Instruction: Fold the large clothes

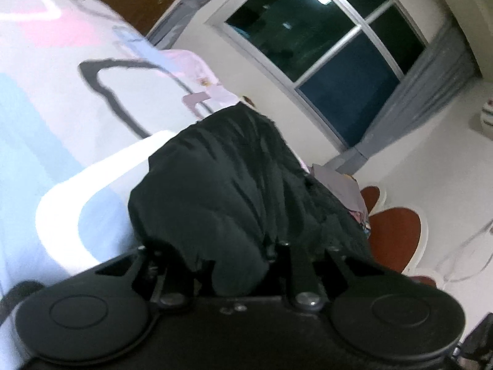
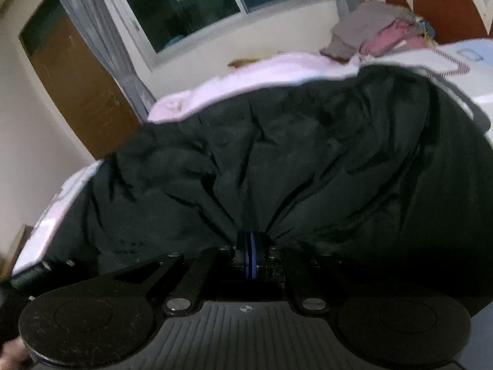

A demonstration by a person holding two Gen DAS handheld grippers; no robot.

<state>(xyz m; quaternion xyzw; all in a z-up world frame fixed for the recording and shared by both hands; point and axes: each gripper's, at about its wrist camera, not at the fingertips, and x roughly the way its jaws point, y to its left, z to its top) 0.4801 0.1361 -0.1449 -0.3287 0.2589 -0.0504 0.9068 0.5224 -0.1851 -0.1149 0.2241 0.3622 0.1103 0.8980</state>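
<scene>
Right, black garment point(image 2: 277, 160) is bunched up on the bed point(image 1: 55, 141), spread wide across the right wrist view and rising as a crumpled hump in the left wrist view. Fabric looks thin and heavily creased, with folds radiating from the grip point on the right side.

Right gripper point(image 2: 250, 246) — clamped tight on the garment's edge, blue pads point(image 2: 252, 256) pressed together with cloth pinched between them and fanning out above.

Left gripper point(image 1: 234, 256) — fingertips buried under a hanging fold of the same garment, so the jaws can't be read directly. Cloth drapes over and between the fingers; whether the pads actually press on it, I can't tell.

Bedding under the garment is white with pale blue, pink and a dark looping line pattern. Pale pink cloth point(image 2: 246, 67) lies just behind the garment, toward the window side. Pile of grey and pink clothes point(image 2: 379, 34) sits further back near the red-brown headboard point(image 2: 443, 3).

Background: large window point(image 1: 323, 46), dark outside, grey curtains point(image 1: 431, 92) at its sides, brown wooden door point(image 2: 77, 74) on the cream wall. Both views are blurred.
</scene>
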